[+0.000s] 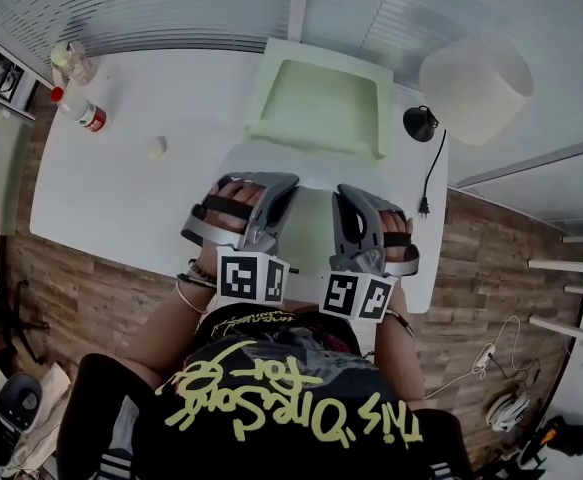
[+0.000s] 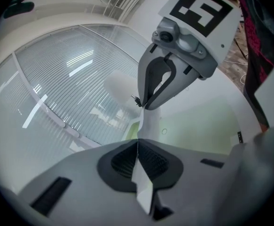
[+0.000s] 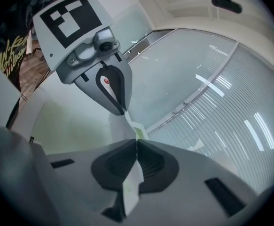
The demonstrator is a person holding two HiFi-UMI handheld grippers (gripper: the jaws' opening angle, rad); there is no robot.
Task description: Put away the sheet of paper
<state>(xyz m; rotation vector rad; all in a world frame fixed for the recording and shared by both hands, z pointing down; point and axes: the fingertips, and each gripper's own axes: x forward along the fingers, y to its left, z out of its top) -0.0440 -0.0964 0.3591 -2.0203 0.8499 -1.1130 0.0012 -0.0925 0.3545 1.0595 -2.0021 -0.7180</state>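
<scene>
A pale sheet of paper point(image 1: 313, 223) is stretched between my two grippers over the near part of the white table point(image 1: 121, 188). My left gripper point(image 1: 289, 190) is shut on the sheet's left edge, and my right gripper point(image 1: 339, 196) is shut on its right edge. In the left gripper view the sheet point(image 2: 151, 124) runs edge-on from my left gripper point(image 2: 138, 142) to the right gripper point(image 2: 146, 105) facing it. The right gripper view shows the sheet point(image 3: 120, 125) pinched in my right gripper point(image 3: 137, 142), with the left gripper point(image 3: 123, 112) opposite. A light green tray point(image 1: 271, 83) lies just beyond the sheet.
A white lamp shade point(image 1: 476, 83) and a black lamp base point(image 1: 421, 121) with a cord stand at the table's far right. A red-capped bottle point(image 1: 79, 111), a jar point(image 1: 71, 61) and a small pale object point(image 1: 157, 148) are at the far left. Ribbed glass walls rise behind.
</scene>
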